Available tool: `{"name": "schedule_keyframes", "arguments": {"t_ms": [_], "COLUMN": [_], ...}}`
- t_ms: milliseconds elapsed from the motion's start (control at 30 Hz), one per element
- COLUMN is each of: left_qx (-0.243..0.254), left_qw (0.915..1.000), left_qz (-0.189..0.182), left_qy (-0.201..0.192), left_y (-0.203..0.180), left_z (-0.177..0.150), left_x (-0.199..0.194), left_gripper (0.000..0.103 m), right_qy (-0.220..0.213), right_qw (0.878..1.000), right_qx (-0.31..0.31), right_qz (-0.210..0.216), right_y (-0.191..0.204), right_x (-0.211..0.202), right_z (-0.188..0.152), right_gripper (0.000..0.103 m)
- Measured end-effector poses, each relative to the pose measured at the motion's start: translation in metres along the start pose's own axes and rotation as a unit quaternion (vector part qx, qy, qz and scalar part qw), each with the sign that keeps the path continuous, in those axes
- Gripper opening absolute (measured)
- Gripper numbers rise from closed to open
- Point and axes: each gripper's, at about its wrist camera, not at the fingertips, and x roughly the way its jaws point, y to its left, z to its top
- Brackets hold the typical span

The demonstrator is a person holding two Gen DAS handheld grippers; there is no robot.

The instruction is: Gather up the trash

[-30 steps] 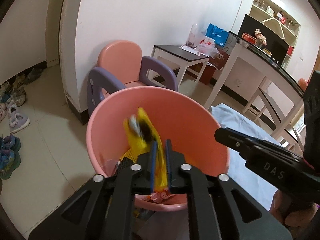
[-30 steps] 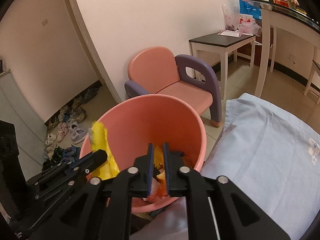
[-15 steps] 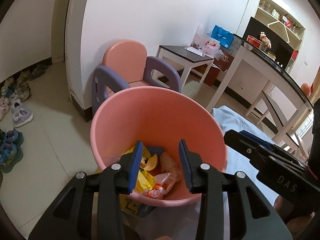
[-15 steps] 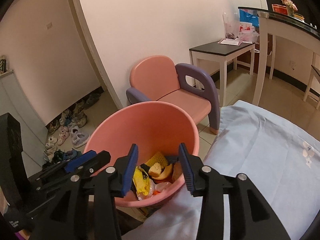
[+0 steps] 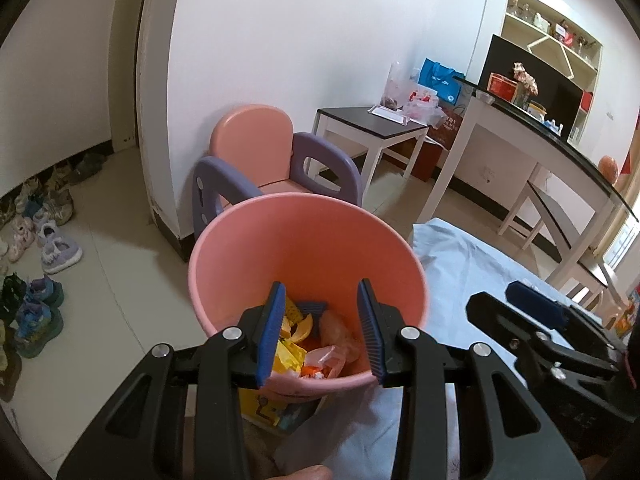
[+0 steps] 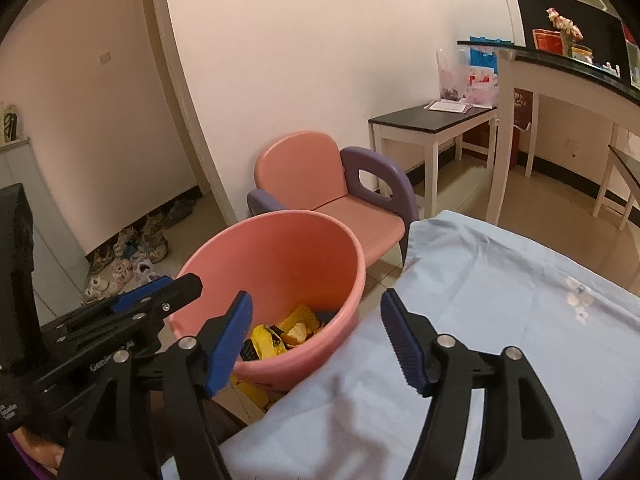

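Flanking pink bin [image 5: 304,248]: child's chair [image 5: 256,152], shoes [image 5: 44,248].

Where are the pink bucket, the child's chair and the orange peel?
pink bucket [image 5: 304,240]: left wrist view, inner back wall.
child's chair [image 6: 300,168]: right wrist view, pink backrest.
orange peel [image 5: 302,330]: left wrist view, curved rind.

A pink plastic bucket [image 5: 308,256] stands upright on the floor. Yellow wrappers [image 6: 267,343] and orange peel [image 5: 301,327] lie at its bottom.

My left gripper [image 5: 320,328] points downward, jaws parted, nothing between them. My right gripper [image 6: 316,340] has just been opening; jaws wide, empty, tilted downward.
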Motion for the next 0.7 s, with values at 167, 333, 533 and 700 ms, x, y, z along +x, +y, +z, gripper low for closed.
{"name": "schedule_keyframes", "arguments": {"t_ms": [167, 333, 533, 700], "left_qx": [0.020, 0.028, 0.037, 0.048], "left_qw": [0.9997, 0.9993, 0.9990, 0.9983], "left_qz": [0.006, 0.005, 0.002, -0.002], "left_qy": [-0.015, -0.023, -0.027, -0.033], "left_y": [-0.013, -0.023, -0.033, -0.042], "left_z": [-0.006, -0.011, -0.019, -0.025], "left_x": [-0.015, -0.029, -0.040, -0.049], "left_gripper": [0.038, 0.038, 0.038, 0.037], "right_qy": [-0.013, -0.021, -0.027, -0.032], "right_qw": [1.000, 0.999, 0.999, 0.998], "right_qx": [-0.008, 0.005, 0.015, 0.018], "right_qz": [-0.012, -0.026, -0.039, -0.046], "right_y": [-0.001, -0.009, -0.016, -0.018], "right_x": [-0.024, -0.047, -0.069, -0.080], "right_z": [-0.008, -0.017, -0.026, -0.033], "right_gripper": [0.070, 0.071, 0.071, 0.072]}}
